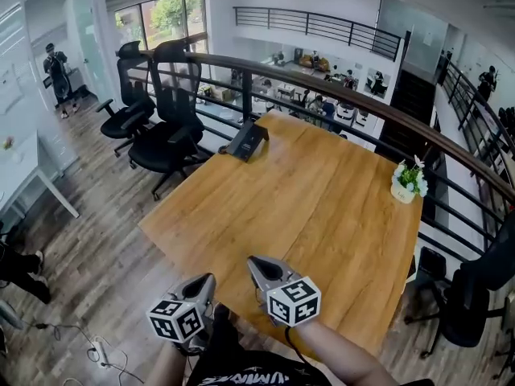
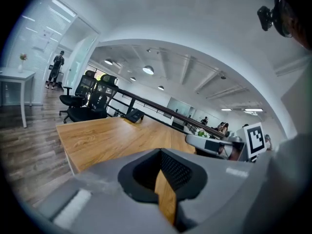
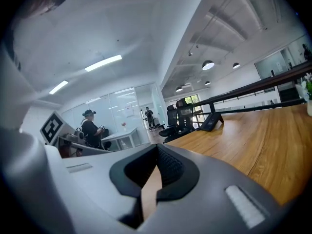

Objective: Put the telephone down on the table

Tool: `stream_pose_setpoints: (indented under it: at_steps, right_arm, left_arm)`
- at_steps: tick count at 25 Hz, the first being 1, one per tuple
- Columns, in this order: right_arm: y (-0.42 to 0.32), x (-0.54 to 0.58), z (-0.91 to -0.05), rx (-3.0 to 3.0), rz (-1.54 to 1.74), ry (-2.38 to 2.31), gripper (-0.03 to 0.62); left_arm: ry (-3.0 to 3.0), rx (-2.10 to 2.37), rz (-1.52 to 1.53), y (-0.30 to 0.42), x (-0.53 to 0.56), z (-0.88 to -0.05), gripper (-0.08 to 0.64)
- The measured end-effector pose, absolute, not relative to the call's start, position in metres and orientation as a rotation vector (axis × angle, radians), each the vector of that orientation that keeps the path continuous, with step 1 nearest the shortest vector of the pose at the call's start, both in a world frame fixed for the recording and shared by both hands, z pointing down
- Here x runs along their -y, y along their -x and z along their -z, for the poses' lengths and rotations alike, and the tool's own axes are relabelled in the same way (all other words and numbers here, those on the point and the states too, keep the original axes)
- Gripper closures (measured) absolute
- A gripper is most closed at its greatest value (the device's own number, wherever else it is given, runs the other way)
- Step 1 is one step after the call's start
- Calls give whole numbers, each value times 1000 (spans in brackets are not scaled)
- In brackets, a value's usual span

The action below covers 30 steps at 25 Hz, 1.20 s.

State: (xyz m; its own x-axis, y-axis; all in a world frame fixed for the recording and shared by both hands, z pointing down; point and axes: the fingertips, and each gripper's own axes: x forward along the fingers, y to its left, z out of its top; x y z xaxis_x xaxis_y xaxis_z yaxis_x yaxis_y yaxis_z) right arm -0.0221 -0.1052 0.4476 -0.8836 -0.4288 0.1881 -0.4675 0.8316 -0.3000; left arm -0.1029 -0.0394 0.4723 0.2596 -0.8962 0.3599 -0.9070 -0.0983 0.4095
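Note:
The black telephone stands on the far left corner of the wooden table, next to the railing. It also shows small in the left gripper view, telephone, and in the right gripper view, telephone. Both grippers are held close to the person's body at the table's near edge, far from the telephone. My left gripper is shut with nothing in it, and the left gripper looks along the tabletop. My right gripper is shut and empty too; the right gripper points over the table.
A small potted plant sits at the table's right edge. Black office chairs stand beyond the far left corner, another chair at the right. A railing runs behind the table. A white desk and a person are at left.

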Motion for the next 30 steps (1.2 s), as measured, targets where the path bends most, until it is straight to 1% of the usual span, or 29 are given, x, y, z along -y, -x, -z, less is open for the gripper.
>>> stream_pose_setpoints:
  at_steps: [4, 9, 13, 19, 26, 30]
  right_arm:
    - [4, 84, -448, 2916, -497, -696, 594]
    - [-11, 59, -453, 2920, -597, -654, 594]
    - [-15, 43, -455, 2917, -523, -612, 594]
    - [-4, 20, -454, 2904, -485, -563, 594]
    - [12, -36, -455, 2881, -489, -493, 594]
    - [13, -74, -449, 2888, -471, -480, 594]
  left_arm:
    - [-1967, 1664, -30, 88, 13, -471, 558]
    - [-1951, 1703, -27, 78, -17, -464, 558]
    - [-1904, 1736, -10, 84, -42, -468, 558]
    - [-1862, 1806, 17, 106, -70, -462, 558]
    - [-1744, 1869, 89, 120, -151, -467, 558]
    - [-1718, 1889, 103, 116, -198, -467, 558]
